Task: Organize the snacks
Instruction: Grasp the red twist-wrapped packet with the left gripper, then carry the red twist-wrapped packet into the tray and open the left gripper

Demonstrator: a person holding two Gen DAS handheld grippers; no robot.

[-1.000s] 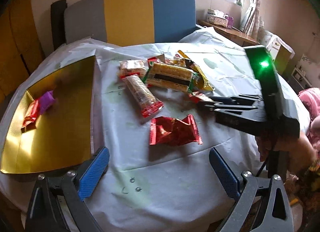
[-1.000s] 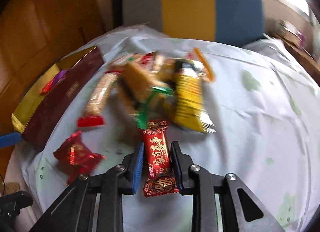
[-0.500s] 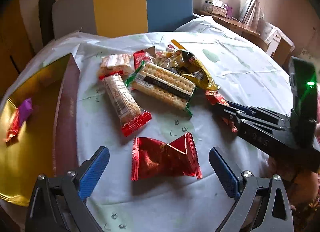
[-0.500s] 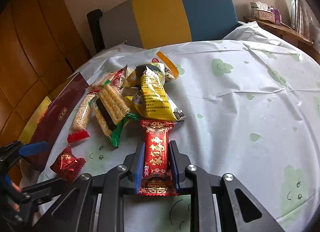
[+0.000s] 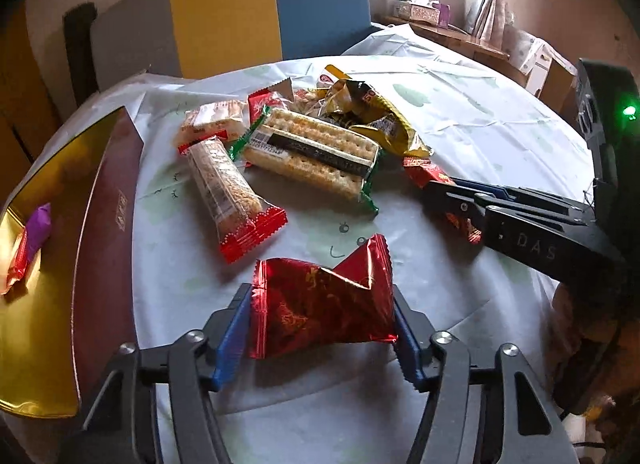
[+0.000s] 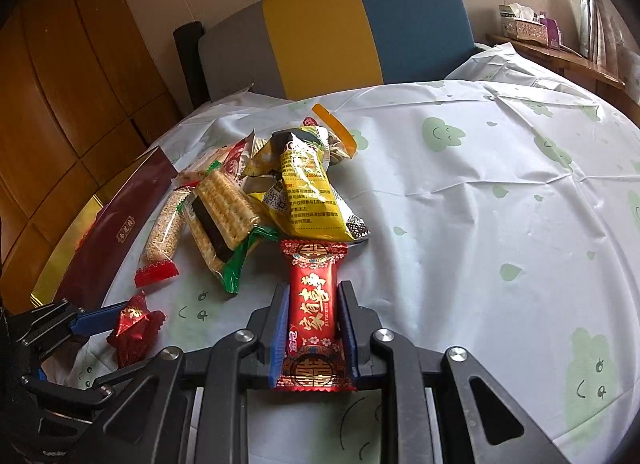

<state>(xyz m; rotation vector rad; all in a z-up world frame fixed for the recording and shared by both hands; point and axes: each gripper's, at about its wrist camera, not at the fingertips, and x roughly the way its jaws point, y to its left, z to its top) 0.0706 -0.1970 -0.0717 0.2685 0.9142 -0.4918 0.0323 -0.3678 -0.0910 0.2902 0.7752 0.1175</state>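
Left gripper (image 5: 322, 318) pinching crinkled red packet (image 5: 320, 304) at lower centre, pads touching both edges – likely bound for gold tray (image 5: 36, 344) at left edge. Right gripper (image 6: 313, 330) gripping long red bar (image 6: 314, 304) lengthwise – keeping it steady. Snack pile (image 5: 312, 148) waiting mid-frame.

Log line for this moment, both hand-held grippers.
left hand-held gripper: shut on crumpled red packet | right hand-held gripper: shut on long red candy bar | gold box: two sweets inside | snack pile: on table
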